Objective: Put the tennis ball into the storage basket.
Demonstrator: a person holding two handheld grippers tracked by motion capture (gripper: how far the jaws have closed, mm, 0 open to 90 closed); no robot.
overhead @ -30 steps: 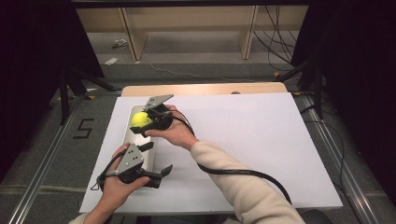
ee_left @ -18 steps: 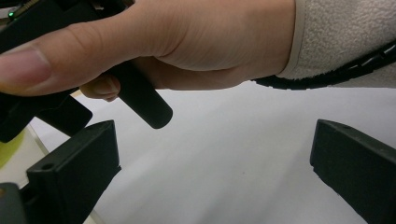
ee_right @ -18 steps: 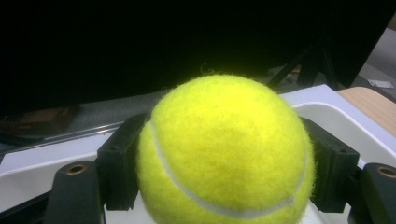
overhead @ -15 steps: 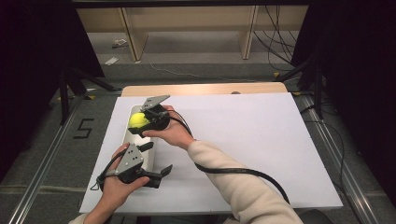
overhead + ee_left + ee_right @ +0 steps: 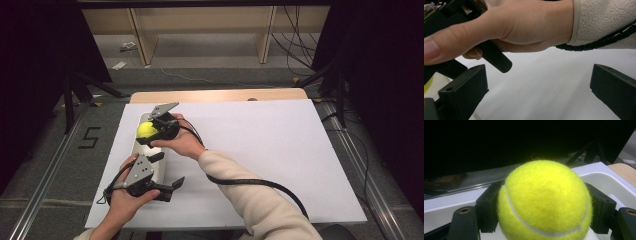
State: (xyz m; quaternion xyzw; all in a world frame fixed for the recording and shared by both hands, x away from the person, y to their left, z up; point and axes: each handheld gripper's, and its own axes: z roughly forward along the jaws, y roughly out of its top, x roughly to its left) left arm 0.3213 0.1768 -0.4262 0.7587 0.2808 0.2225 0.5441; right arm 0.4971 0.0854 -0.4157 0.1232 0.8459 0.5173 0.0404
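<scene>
A yellow tennis ball (image 5: 145,130) (image 5: 544,202) is clamped between the jaws of my right gripper (image 5: 150,131) (image 5: 544,212), which is shut on it above a white tray (image 5: 161,170) (image 5: 599,180) at the left of the table. My left gripper (image 5: 170,172) (image 5: 539,87) is nearer the front edge, open, with nothing between its jaws. In the left gripper view the person's right hand (image 5: 511,27) and cream sleeve (image 5: 604,20) sit just beyond the jaws, over the white sheet.
A white sheet (image 5: 280,150) covers most of the table, with a strip of wood (image 5: 220,95) at the far edge. A black cable (image 5: 250,182) trails from the right gripper across the sheet. Dark stands and shelving lie beyond the table.
</scene>
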